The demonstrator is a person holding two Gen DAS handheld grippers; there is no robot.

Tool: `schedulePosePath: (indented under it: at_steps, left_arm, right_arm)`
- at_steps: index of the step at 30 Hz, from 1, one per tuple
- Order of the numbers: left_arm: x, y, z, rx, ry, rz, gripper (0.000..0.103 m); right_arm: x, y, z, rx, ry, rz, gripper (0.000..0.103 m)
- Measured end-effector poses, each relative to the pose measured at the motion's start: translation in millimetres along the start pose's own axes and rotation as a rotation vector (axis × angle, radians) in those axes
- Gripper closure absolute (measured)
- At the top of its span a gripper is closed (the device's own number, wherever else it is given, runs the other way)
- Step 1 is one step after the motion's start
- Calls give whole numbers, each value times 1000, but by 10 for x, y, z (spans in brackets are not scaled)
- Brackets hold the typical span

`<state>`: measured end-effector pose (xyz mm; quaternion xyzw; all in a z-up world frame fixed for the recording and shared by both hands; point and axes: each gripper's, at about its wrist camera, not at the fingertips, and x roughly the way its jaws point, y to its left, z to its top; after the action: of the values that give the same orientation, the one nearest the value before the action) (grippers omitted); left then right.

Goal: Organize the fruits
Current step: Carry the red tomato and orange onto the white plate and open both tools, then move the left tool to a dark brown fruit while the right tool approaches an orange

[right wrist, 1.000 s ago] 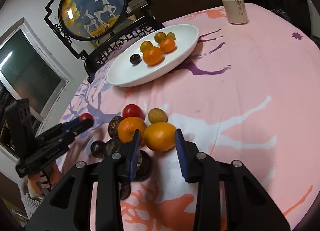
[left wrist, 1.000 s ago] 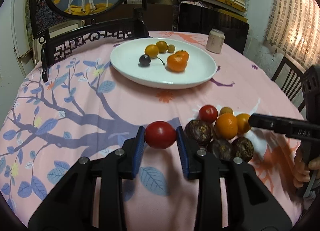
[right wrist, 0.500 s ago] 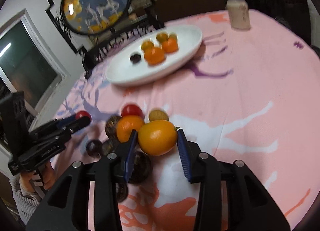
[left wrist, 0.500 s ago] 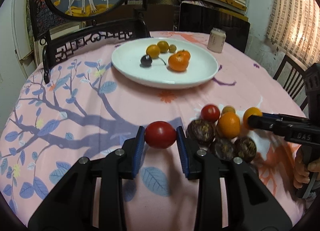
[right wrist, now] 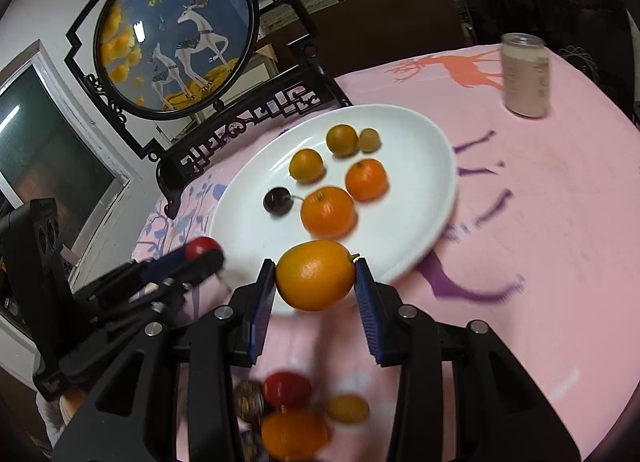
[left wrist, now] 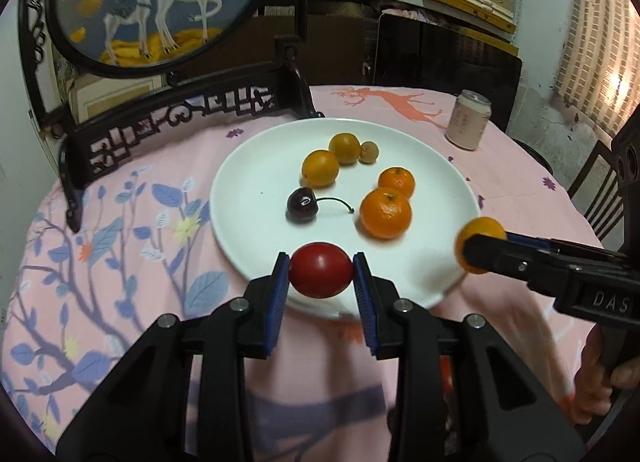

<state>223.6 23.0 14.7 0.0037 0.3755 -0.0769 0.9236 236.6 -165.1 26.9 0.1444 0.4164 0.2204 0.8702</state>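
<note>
Covering the table, a pink tablecloth (left wrist: pixel 128 246); left hand-held gripper (left wrist: pixel 321 276) clamps a tomato (left wrist: pixel 321 271), right hand-held gripper (right wrist: pixel 315 282) an orange (right wrist: pixel 315 275)

red tomato (left wrist: pixel 321 276); orange kumquat (right wrist: pixel 315 275); white plate (left wrist: pixel 248 198); pink tablecloth (right wrist: pixel 540 202)

The loose fruit pile (right wrist: pixel 292 418) near the right view's bottom edge is smeared by blur and partly hidden behind the right tongs (right wrist: pixel 315 277); its dark pieces cannot be told apart. The hand (left wrist: pixel 604 378) at the left view's right edge is cut off; the can (right wrist: pixel 525 75) label is unreadable.
</note>
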Motion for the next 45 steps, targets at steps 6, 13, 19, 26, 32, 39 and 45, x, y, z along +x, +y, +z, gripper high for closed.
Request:
schedulePosePath:
  at_steps: [6, 13, 19, 26, 32, 39, 45]
  left_arm:
    - [117, 48, -28, -8, 2, 9, 52]
    - [-77, 54, -192, -1, -33, 37, 28]
    - [-257, 96, -433, -24, -50, 80, 8]
    - [-390, 49, -701, -6, -25, 96, 6]
    - [-519, -106, -796, 43, -43, 23, 3]
    - [-426, -324, -845, 124, 0, -10, 3]
    - [-262, -437, -865, 184, 53, 41, 2]
  right_arm:
    - [12, -80, 45, 14, -43, 6, 40]
    - [-159, -133, -68, 29, -39, 4, 34]
    - [-361, -220, -323, 64, -37, 8, 30]
    - [-621, -397, -585, 143, -49, -1, 15]
    - [-795, -564, -664, 235, -82, 41, 14]
    - [-767, -505, -661, 208, -64, 32, 14]
    - [-760, -427, -665, 165, -64, 16, 14]
